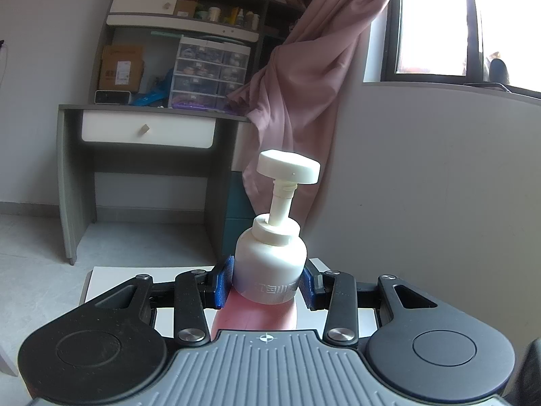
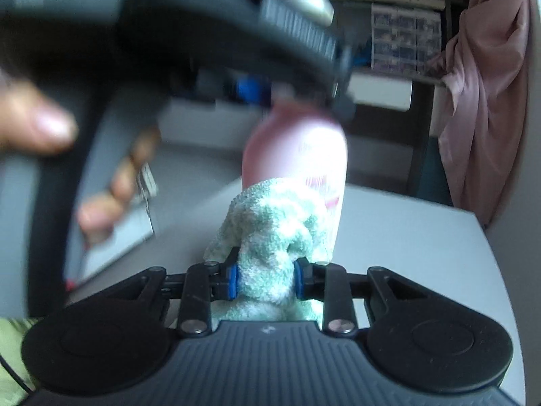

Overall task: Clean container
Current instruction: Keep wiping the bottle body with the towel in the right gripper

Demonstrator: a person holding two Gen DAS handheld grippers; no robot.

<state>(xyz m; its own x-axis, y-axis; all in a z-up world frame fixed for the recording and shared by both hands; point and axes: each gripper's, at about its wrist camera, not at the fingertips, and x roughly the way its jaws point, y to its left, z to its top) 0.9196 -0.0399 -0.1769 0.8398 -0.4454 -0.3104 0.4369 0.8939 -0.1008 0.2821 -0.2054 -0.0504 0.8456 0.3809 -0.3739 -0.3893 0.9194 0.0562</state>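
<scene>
Clamped in the right gripper point(image 2: 265, 280): a bunched green-and-white cloth point(image 2: 270, 230), squeezed hard between the blue pads. Spilling up and forward out of the pinch, right against the lower side of the pink bottle point(image 2: 297, 149). Too blurred up there to say how much of the wad truly touches.

Further out, pinched shut on that bottle's white shoulder, just under the pump head point(image 1: 288, 165): the left gripper point(image 1: 266, 282). Held from the top only, then, over the white table point(image 2: 405, 237); no telling whether the base rests on it, hidden behind the cloth. At the left edge of the right wrist view, a person's fingers point(image 2: 33, 128) around the other handle.

Now the worries. A narrow grip on a smooth, rounded shoulder, and a sideways push coming in low: probably enough leverage to swing the bottle in the pads, or pop it loose onto the table. Rubbing too hard could also drag the cloth out of its pinch, with only a small fold caught. Working upward brings the two grippers close together, so a knock looks possible. And any bump on that raised pump head likely means a squirt of soap.
</scene>
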